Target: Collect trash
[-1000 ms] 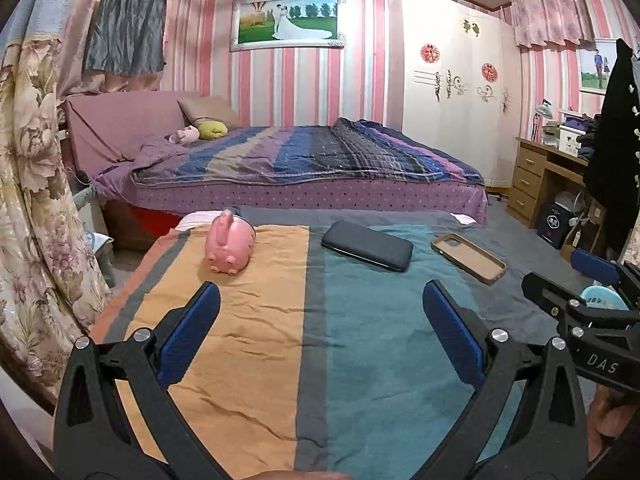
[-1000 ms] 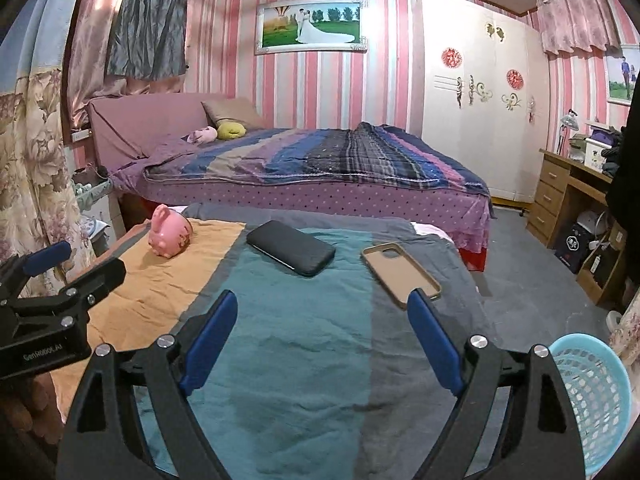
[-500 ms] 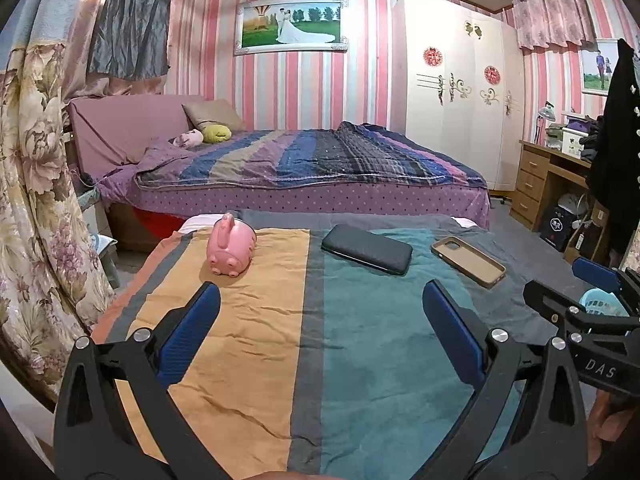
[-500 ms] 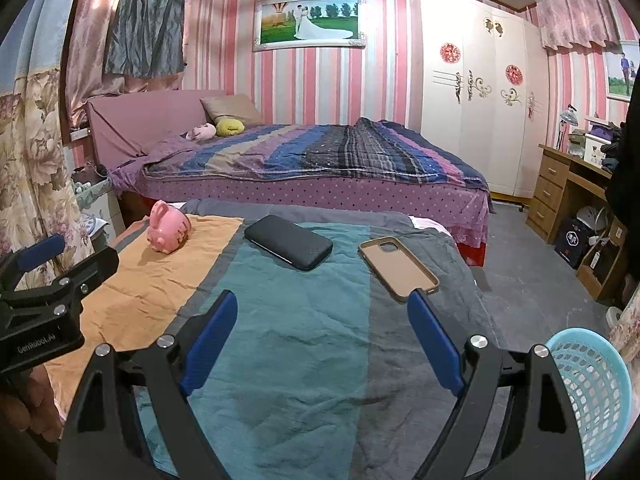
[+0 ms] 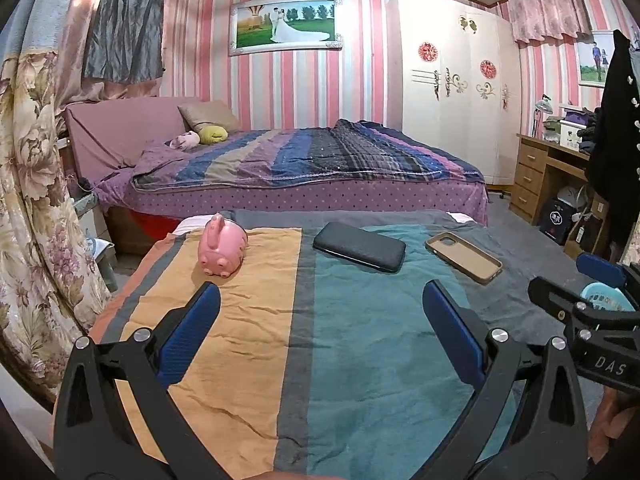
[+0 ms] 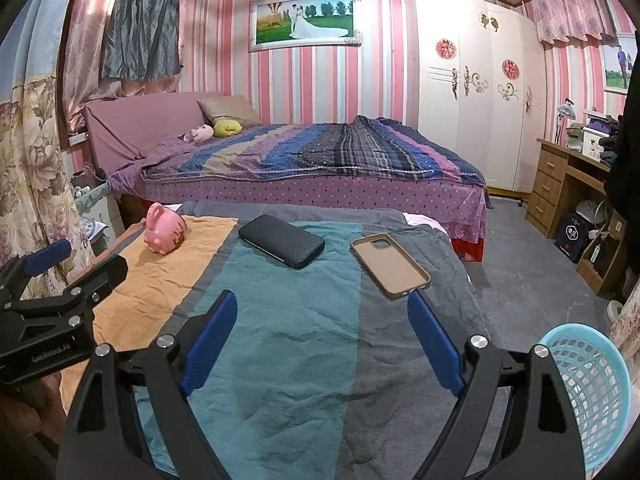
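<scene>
Both the left claw (image 5: 320, 308) and the right claw (image 6: 322, 316) are held released and empty above the striped cloth (image 6: 280, 320). A pink piggy bank (image 6: 165, 234), black wallet (image 6: 281, 241) and phone case (image 6: 390, 265) lie ahead; the blue basket (image 6: 588, 392) stands at right. No obvious trash is seen, so a keepsake could be wrongly binned.
</scene>
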The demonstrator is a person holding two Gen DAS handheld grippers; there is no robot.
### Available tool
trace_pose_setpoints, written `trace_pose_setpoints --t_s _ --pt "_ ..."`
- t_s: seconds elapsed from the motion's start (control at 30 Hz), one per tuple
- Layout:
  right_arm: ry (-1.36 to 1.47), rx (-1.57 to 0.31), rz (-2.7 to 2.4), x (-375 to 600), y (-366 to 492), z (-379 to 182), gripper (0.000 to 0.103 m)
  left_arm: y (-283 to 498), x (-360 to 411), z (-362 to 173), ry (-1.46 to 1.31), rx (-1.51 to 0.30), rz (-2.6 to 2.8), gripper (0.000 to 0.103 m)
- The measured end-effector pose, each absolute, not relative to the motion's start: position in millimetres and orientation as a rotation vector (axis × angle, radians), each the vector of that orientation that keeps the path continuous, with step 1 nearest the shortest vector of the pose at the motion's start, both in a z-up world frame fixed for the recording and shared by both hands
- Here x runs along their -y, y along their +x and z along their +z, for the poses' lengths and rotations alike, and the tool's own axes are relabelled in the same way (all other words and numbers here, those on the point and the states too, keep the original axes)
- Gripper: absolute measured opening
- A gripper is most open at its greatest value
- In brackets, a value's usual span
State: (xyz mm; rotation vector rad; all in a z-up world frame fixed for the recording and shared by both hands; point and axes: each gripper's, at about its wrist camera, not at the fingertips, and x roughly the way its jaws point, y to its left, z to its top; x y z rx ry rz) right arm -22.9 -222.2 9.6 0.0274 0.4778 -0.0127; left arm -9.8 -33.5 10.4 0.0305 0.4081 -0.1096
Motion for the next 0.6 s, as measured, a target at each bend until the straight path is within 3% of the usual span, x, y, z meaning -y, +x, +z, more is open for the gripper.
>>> trace_pose_setpoints --t_s 0.6 --pt "0.028 -0.481 -0.017 224.9 -22.6 9.8 0.086 -7.7 30.3 11.6 0.03 -0.419 -0.089 0.098"
